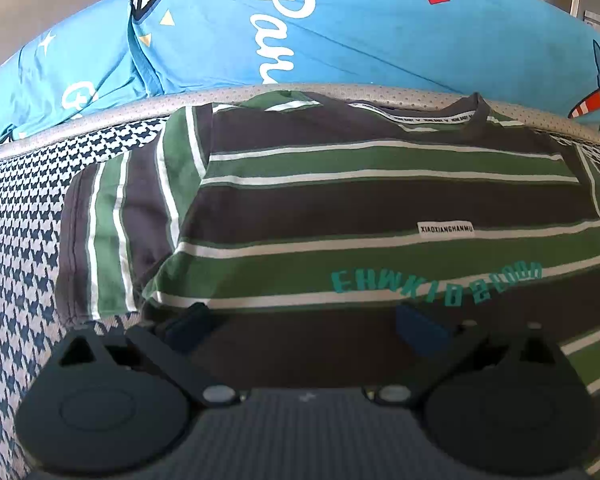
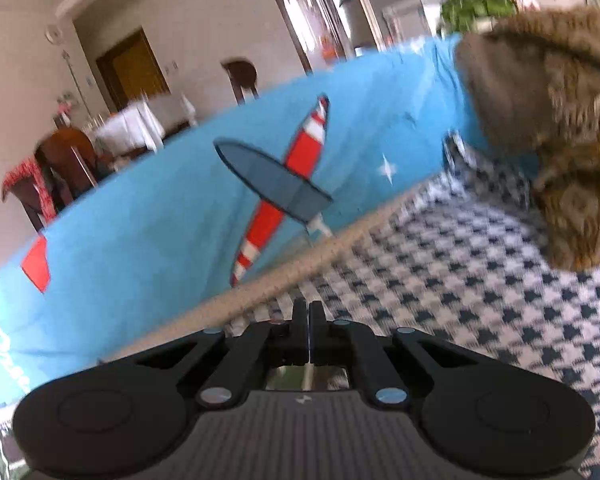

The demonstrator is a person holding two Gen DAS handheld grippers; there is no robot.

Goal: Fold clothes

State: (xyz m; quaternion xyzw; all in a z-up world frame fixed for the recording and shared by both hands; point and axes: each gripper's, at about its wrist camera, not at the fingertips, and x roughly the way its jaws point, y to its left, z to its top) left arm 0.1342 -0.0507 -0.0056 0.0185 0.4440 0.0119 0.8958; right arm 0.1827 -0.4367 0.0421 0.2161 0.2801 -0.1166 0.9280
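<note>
A striped T-shirt (image 1: 380, 200) in green, dark grey and white lies flat on the houndstooth cover, collar at the far side, its left sleeve spread out and teal lettering on the chest. My left gripper (image 1: 304, 326) hovers over the shirt's lower part, open, its two blue-padded fingers (image 1: 188, 326) wide apart with only flat cloth below them. In the right wrist view my right gripper (image 2: 309, 320) is shut, its fingertips pressed together above the houndstooth cover (image 2: 480, 288). No cloth shows at the tips. A small green and white patch shows through the opening behind the fingers.
A blue printed cushion or quilt (image 1: 340, 32) (image 2: 160, 220) runs along the far edge behind a grey piped rim (image 1: 100, 120). A furry brown item (image 2: 560, 128) sits at the right. Behind it are dining chairs, a table and a plant.
</note>
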